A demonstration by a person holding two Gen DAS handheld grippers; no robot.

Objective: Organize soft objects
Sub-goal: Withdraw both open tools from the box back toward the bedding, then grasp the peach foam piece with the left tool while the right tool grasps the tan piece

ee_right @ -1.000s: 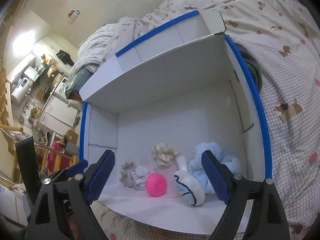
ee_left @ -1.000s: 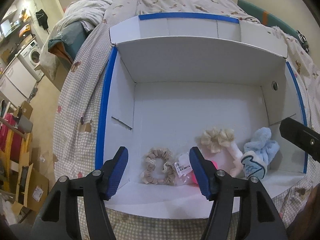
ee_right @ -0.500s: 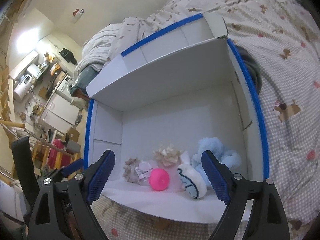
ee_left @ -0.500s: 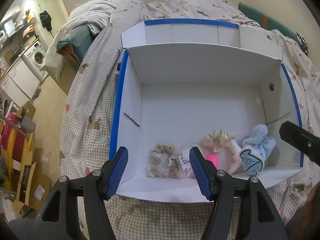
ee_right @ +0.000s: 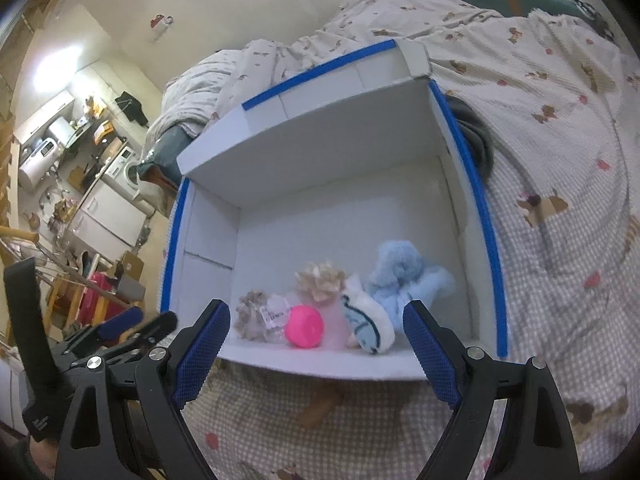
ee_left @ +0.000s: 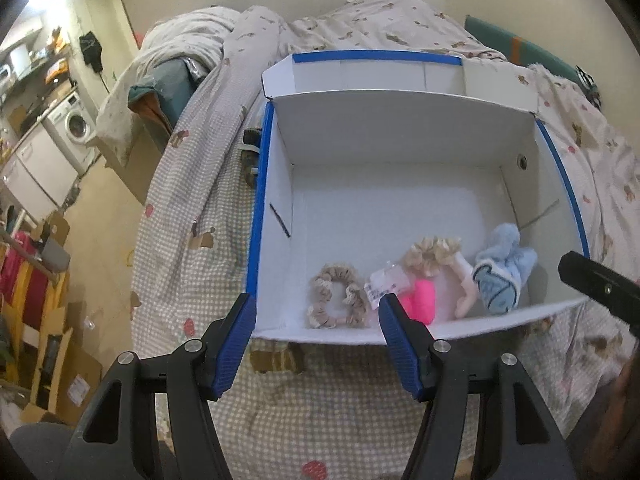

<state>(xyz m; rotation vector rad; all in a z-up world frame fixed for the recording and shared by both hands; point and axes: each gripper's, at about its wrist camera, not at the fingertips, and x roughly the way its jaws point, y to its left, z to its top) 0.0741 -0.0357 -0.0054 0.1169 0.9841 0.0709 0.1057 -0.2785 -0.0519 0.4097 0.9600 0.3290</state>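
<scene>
- My left gripper is spread, holding nothing; the beige ruffled fabric scrunchie lies just beyond its jaws.
- My right gripper gapes unloaded; the pink round soft ball sits ahead between its jaws, inside the white blue-edged cardboard box.

— What sort of place is shown?
— A lived-in home bedroom: a bed is covered with patterned bedding, and a washing machine is seen beyond.
</scene>
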